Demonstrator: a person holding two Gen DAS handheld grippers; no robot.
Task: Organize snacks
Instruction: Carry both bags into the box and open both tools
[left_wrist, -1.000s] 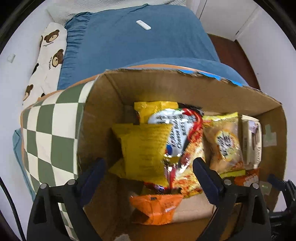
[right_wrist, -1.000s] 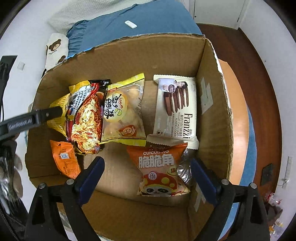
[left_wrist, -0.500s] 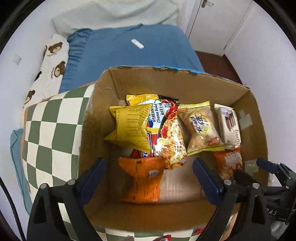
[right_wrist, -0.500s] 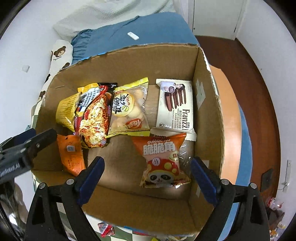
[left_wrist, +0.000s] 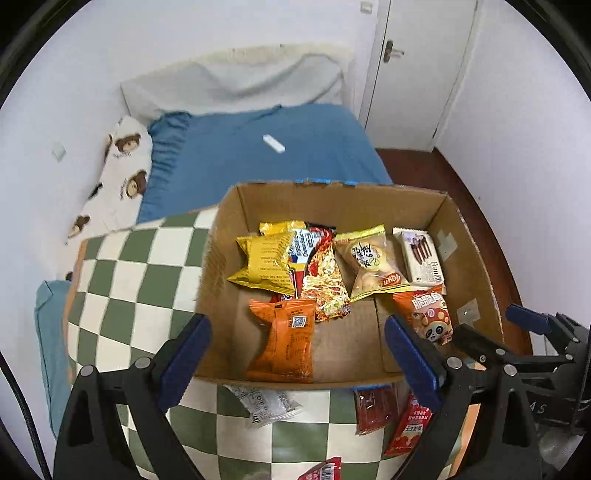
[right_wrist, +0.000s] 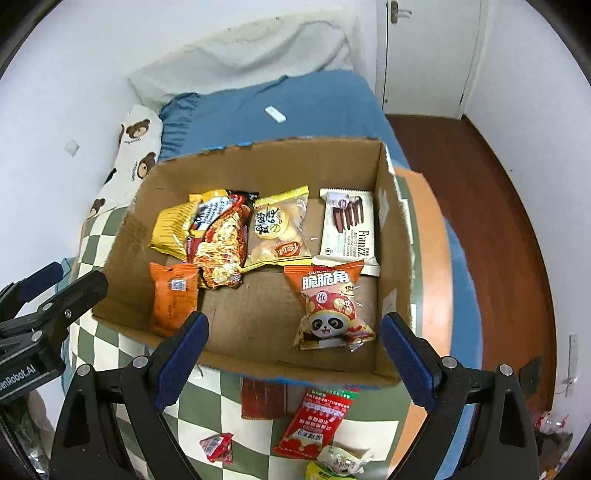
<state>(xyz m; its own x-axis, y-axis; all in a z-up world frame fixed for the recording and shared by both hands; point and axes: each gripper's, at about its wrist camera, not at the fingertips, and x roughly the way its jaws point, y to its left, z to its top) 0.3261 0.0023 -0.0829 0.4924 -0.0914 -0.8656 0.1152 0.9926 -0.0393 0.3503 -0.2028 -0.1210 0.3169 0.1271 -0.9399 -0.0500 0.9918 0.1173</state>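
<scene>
An open cardboard box sits on a green-and-white checkered cloth. It holds several snacks: a yellow bag, a noodle pack, an orange pack, a panda bag and a Franzzi biscuit pack. Loose packets lie in front of the box: a clear one, a dark red one and a red sachet. My left gripper and right gripper are open and empty, above the box's near edge.
A small red packet and a yellow-green wrapped snack lie near the front edge. Behind the box is a bed with a blue sheet, a bear-print pillow and a white remote. A door and wooden floor are to the right.
Both grippers have pulled back and up from inside the box, so the whole box and the loose packets in front of it have come into view. Both stay open.
</scene>
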